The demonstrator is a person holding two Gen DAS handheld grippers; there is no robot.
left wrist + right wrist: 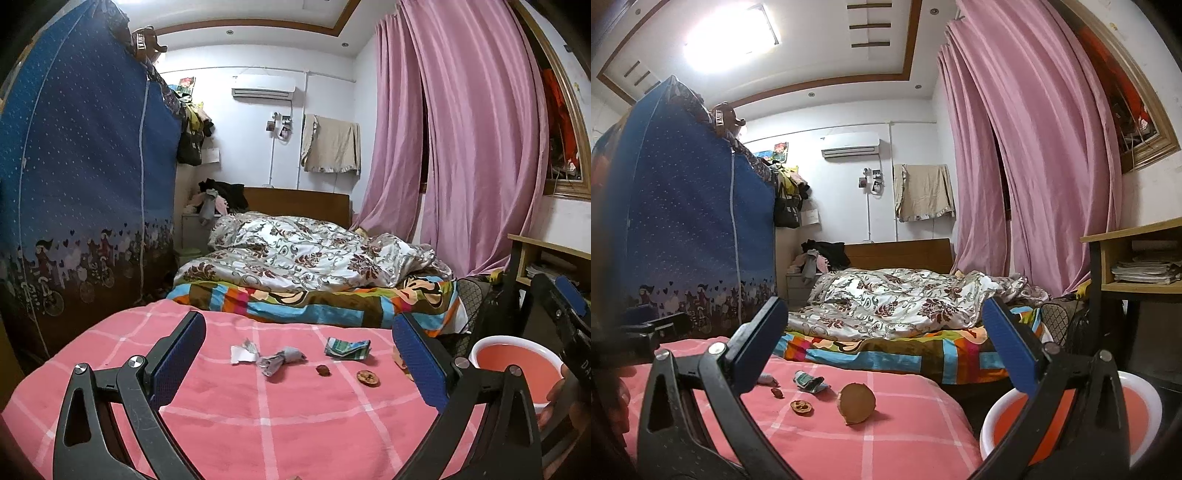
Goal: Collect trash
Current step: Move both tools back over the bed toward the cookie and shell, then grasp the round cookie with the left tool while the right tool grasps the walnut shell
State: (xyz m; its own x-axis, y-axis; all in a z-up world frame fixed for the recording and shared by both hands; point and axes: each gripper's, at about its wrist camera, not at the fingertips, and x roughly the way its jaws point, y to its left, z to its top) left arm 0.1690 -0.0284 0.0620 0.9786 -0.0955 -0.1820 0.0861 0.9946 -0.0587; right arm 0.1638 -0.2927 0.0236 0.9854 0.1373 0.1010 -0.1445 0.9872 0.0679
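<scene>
pink curtains (461, 147); white walls; blue fabric wardrobe (81, 166); unmade bed (303, 258)

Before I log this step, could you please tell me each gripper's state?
Left gripper: open, holding nothing.
Right gripper: open, holding nothing.

Left gripper (299, 350) and right gripper (884, 345) both gape wide, apparently level, holding nothing.

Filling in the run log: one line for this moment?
left gripper: open, empty | right gripper: open, empty | trash: paper scraps, nutshell on pink sheet | basin: right
</scene>
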